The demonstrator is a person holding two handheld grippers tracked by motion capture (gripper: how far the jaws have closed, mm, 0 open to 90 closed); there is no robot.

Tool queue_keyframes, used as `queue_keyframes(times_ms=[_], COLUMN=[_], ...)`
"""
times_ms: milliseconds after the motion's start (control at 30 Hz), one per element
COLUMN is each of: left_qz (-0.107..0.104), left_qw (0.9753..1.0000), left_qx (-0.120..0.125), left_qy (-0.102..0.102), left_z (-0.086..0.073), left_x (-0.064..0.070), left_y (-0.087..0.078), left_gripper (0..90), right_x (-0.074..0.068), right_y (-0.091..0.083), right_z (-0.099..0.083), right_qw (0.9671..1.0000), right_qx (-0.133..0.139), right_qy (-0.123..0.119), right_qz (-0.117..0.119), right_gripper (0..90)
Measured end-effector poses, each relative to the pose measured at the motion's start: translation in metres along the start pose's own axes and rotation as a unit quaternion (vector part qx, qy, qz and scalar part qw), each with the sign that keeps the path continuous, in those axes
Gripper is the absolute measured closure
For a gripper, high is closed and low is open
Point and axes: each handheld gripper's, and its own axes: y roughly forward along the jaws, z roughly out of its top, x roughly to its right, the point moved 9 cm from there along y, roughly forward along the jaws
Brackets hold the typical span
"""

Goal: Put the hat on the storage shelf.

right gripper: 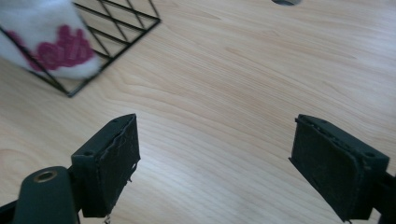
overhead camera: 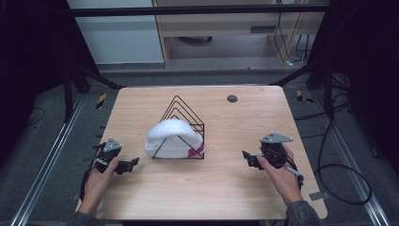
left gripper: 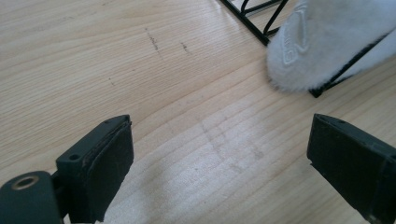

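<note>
two hand-held grippers, left and right, jaws spread, empty; one fuzzy white hat draped on one black wire rack; woodgrain bench.

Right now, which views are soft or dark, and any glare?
High view: dim, surroundings nearly black, table evenly lit, no glare. Left gripper view: white hat slightly soft at the top right, wood grain sharp. Right gripper view: hat's pink marking blurred, fingers sharp, a faint bright patch on the wood between them.
</note>
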Motion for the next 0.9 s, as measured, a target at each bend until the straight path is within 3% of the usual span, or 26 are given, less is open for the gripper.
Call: queue_keyframes(times_ms=[200,300,367,533,900], left_qz=[-0.001,-0.003,-0.004,-0.011,-0.015], left_qw=[0.9999,0.9998,0.9997,0.9998,0.9998], left_qx=[-0.010,-0.019,-0.023,-0.018,-0.012], left_qy=[-0.008,-0.001,0.000,-0.003,0.002], left_z=[-0.005,-0.007,-0.009,-0.011,-0.012], left_x=[-0.003,-0.001,0.001,0.002,0.003], left_y=[0.010,0.014,0.017,0.021,0.022], left_gripper=[6.7,6.6,6.6,3.8,0.0], right_x=[0.027,0.035,0.038,0.048,0.055], right_y=[0.019,0.028,0.035,0.051,0.069], right_z=[-0.014,-0.015,-0.012,-0.006,-0.002], right_qw=[0.9992,0.9985,0.9979,0.9964,0.9936], right_qx=[-0.020,-0.017,-0.005,-0.006,-0.013], right_qy=[0.017,0.039,0.058,0.066,0.085], right_qz=[-0.030,-0.035,-0.028,-0.052,-0.073], right_gripper=[15.9,16.1,16.1,16.1,15.6])
